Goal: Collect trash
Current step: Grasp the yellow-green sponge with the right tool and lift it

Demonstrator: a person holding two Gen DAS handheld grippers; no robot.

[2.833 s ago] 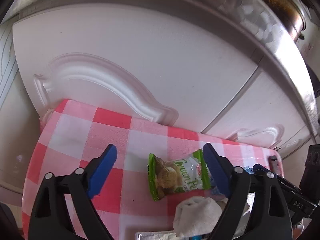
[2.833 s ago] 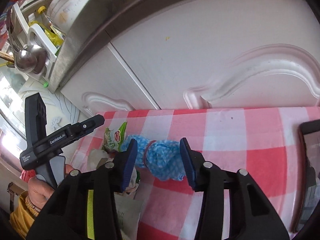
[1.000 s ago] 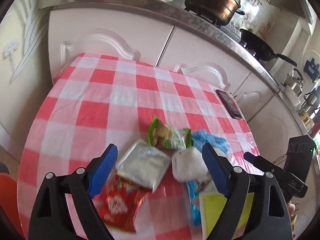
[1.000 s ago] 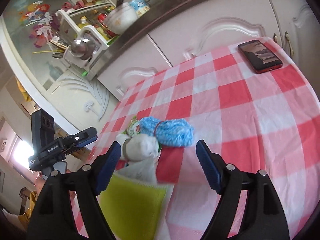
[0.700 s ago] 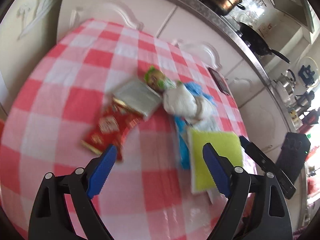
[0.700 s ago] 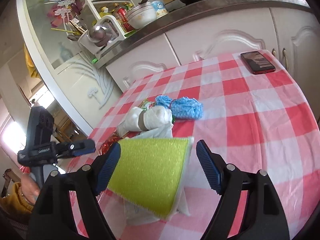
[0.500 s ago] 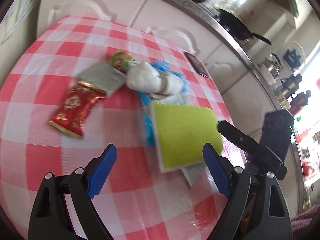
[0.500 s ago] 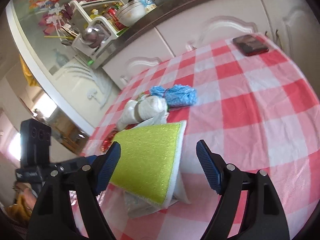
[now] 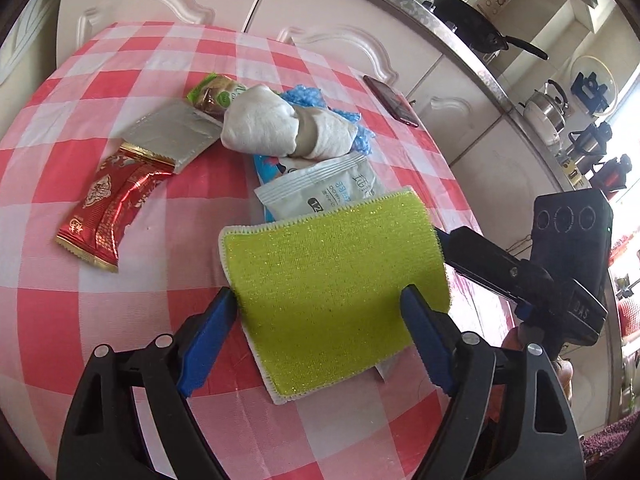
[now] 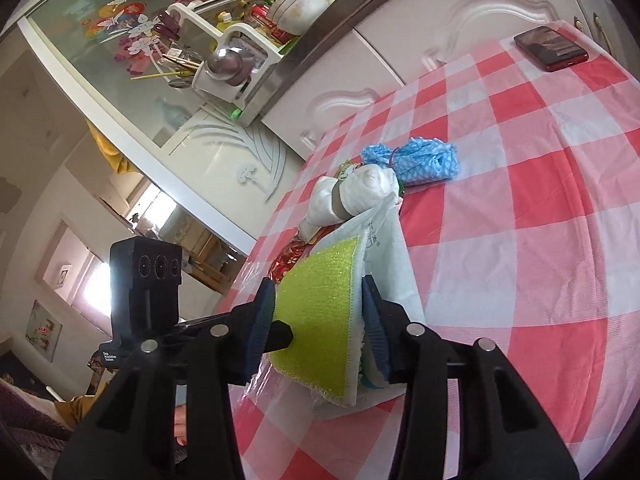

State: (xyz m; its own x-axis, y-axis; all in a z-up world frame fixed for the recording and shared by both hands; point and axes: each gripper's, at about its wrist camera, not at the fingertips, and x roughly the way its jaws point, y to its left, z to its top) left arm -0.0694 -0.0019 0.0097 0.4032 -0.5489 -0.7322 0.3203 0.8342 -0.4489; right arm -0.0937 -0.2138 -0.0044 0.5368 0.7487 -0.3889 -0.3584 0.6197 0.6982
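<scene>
A yellow-green scouring cloth (image 9: 336, 288) lies on the red-checked table, over a white wipes packet (image 9: 332, 188). My left gripper (image 9: 320, 336) is open, its fingers on either side of the cloth's near edge. My right gripper (image 10: 320, 320) has its jaws close on both sides of the cloth (image 10: 320, 312) and the white packet (image 10: 388, 248); whether they grip cannot be told. Beyond lie a white rolled bundle (image 9: 280, 124), a blue net cloth (image 10: 416, 156), a red wrapper (image 9: 108, 204), a silver packet (image 9: 168, 132) and a green snack bag (image 9: 216, 92).
A dark red phone (image 9: 390, 100) lies at the table's far edge, also in the right wrist view (image 10: 550, 48). White cabinets (image 9: 320, 4) stand behind the table. The counter holds a black pan (image 9: 476, 24) and a dish rack (image 10: 236, 60).
Both grippers drew back from the cabinet side to the near side of the table and came down around the yellow-green cloth. The right jaws narrowed around the cloth's edge.
</scene>
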